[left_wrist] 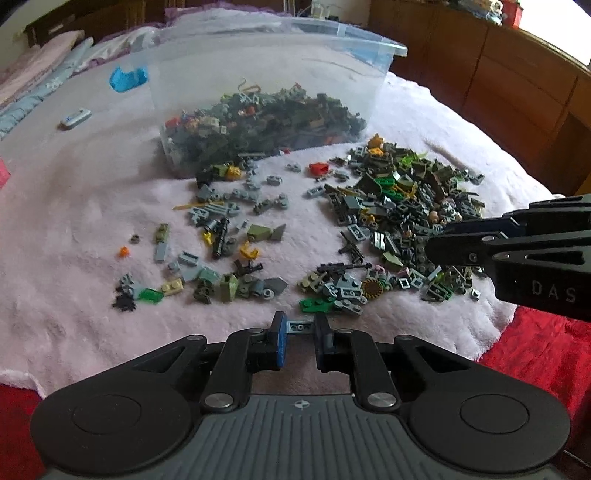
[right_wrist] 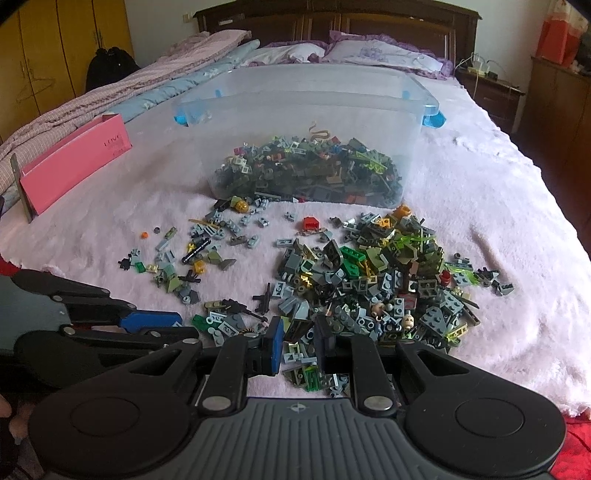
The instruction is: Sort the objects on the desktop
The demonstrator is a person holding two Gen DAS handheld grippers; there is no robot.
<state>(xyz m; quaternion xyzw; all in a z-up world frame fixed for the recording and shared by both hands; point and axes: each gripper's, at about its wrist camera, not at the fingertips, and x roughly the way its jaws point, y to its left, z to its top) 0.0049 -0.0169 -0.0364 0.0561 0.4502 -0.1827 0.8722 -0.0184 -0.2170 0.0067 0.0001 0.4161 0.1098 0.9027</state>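
A clear plastic bin [left_wrist: 258, 74] holds a heap of small toy bricks on a pale pink blanket [left_wrist: 74, 221]; it also shows in the right wrist view [right_wrist: 306, 107]. A large loose brick pile [left_wrist: 399, 206] lies to the right and a thinner scatter [left_wrist: 221, 240] to the left. My left gripper [left_wrist: 301, 328] is shut on a small grey plate brick [left_wrist: 301, 327], low over the blanket's near edge. My right gripper [right_wrist: 298, 332] stands partly open over the near edge of the big pile [right_wrist: 369, 288]; nothing is gripped between its pads. It enters the left wrist view from the right [left_wrist: 443, 243].
A pink box [right_wrist: 74, 162] lies at the left. A small white device [left_wrist: 75, 118] rests on the blanket left of the bin. Pillows and a wooden headboard [right_wrist: 332, 22] are behind. A wooden cabinet [left_wrist: 498, 74] stands at the right. A red cover [left_wrist: 535, 354] shows at the near edge.
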